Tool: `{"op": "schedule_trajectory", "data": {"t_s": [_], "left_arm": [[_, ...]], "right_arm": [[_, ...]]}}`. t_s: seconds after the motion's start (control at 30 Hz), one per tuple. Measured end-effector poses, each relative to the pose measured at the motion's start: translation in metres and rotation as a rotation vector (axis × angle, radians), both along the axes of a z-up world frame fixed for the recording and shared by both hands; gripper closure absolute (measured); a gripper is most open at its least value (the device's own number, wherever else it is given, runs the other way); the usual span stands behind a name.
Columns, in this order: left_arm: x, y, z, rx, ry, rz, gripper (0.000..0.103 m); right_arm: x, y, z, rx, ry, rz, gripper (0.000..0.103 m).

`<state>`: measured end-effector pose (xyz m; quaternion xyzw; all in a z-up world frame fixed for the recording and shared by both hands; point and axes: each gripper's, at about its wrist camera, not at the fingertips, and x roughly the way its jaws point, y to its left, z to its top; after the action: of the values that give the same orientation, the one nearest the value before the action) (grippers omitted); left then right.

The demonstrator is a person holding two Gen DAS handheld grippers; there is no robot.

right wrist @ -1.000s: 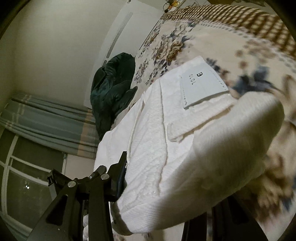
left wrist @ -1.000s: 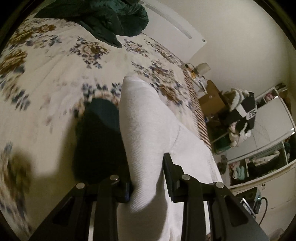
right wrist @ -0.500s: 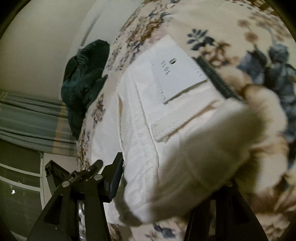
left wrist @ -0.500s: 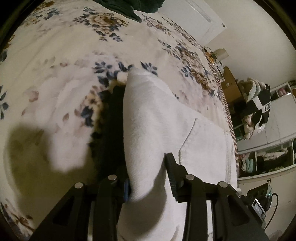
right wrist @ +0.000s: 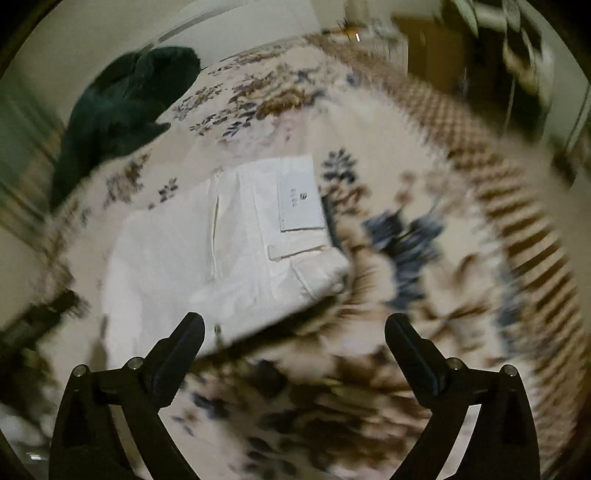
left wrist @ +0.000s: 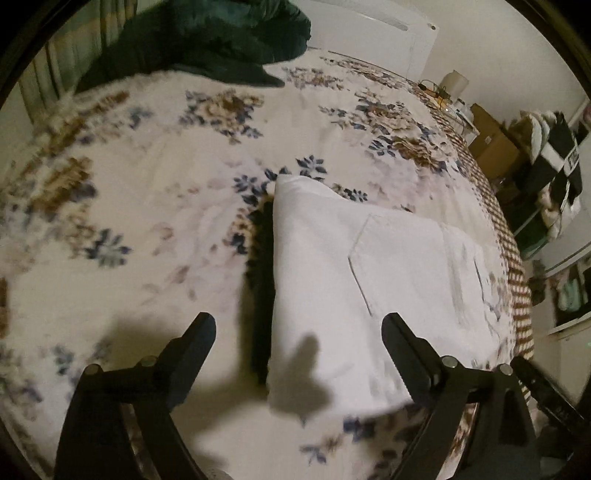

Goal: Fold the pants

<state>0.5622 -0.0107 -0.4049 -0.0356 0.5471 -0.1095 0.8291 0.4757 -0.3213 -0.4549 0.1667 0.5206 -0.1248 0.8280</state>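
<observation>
The white pants [left wrist: 354,280] lie folded in a flat rectangle on the floral bedspread [left wrist: 147,206]. In the right wrist view the pants [right wrist: 229,251] show a waistband label [right wrist: 301,206] facing up. My left gripper [left wrist: 299,332] is open and empty, just above the near edge of the pants. My right gripper [right wrist: 295,332] is open and empty, hovering above the bedspread [right wrist: 424,258] at the near edge of the pants. That view is motion-blurred.
A dark green garment [left wrist: 207,40] is heaped at the far side of the bed; it also shows in the right wrist view [right wrist: 122,107]. A white headboard [left wrist: 369,29] stands behind. Boxes and shelves with clothes [left wrist: 546,155] stand right of the bed.
Both grippers were shut on the white pants and have opened, letting them drop flat on the bed. Both have pulled back and up from the fabric.
</observation>
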Motion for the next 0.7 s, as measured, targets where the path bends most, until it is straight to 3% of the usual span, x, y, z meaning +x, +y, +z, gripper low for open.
{"op": "schedule_trajectory", "data": {"t_s": [0.1, 0.2, 0.7], "left_arm": [[-0.022, -0.008, 0.029, 0.047, -0.035, -0.013, 0.011], [-0.049, -0.016, 0.061, 0.069, -0.059, -0.036, 0.011], [-0.206, -0.031, 0.253, 0.123, -0.250, -0.015, 0.011]], "right_arm": [[-0.024, 0.015, 0.039, -0.115, -0.022, 0.019, 0.001], [-0.050, 0.022, 0.080, -0.169, -0.047, 0.023, 0.001], [-0.217, 0.054, 0.308, -0.209, -0.242, 0.083, 0.001]]}}
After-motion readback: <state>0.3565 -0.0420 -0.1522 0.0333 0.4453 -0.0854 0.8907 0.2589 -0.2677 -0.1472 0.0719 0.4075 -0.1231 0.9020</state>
